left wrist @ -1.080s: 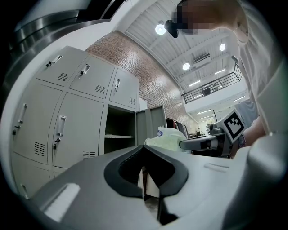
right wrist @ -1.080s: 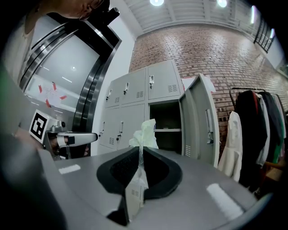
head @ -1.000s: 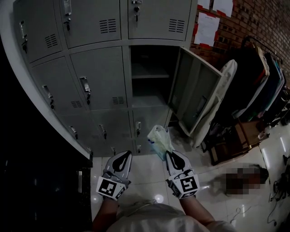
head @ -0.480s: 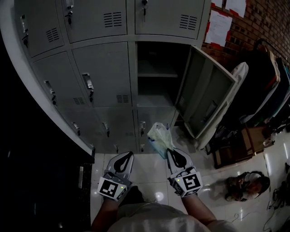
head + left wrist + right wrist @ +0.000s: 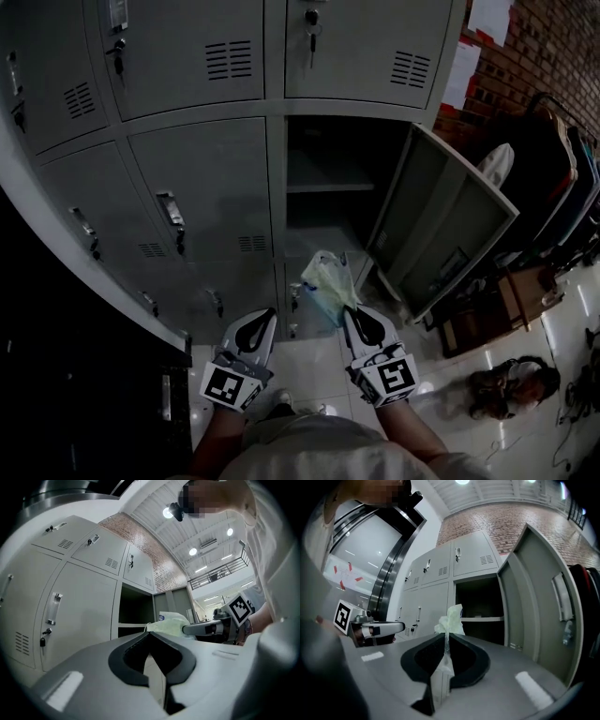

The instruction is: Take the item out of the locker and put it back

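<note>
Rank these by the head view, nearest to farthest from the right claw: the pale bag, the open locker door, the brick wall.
1. Pale bag: pinched in the right claw itself.
2. Open locker door: ahead, to the right.
3. Brick wall: farthest, upper right.

The left tongs (image 5: 269, 314) and right tongs (image 5: 347, 313) are overlooked steeply from behind. The open locker (image 5: 323, 159) ahead is shared by all three views.

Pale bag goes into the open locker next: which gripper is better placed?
Right. The right gripper is shut on the pale bag, facing the open locker; the left gripper is shut and empty.
</note>
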The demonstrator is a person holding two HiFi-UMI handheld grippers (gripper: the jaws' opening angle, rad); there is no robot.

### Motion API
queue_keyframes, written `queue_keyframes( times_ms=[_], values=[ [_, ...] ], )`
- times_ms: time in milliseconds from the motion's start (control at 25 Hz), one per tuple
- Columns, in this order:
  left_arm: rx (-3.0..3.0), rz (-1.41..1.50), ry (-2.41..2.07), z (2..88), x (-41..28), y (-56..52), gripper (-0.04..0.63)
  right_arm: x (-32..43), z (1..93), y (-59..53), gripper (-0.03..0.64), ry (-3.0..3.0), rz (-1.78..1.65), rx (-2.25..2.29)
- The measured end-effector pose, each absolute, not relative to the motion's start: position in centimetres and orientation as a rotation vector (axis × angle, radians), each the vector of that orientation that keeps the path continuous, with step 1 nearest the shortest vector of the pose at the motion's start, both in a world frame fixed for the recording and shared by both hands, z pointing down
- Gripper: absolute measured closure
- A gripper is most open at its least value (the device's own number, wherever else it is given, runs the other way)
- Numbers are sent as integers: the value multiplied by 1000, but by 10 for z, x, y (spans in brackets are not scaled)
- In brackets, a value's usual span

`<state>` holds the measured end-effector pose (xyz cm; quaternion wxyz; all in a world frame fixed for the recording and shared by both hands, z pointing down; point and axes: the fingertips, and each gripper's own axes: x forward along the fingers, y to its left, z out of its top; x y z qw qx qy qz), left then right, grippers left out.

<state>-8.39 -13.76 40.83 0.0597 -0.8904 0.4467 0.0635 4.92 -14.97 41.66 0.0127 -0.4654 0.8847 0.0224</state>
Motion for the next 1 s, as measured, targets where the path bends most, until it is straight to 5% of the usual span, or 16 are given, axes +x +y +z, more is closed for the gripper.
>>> queue_keyframes(
  times_ms=[1000],
  values=[
    [-2721,216,1211,387,-96,-258,626,39,335,-298,594,2565,251,-1606]
  ],
)
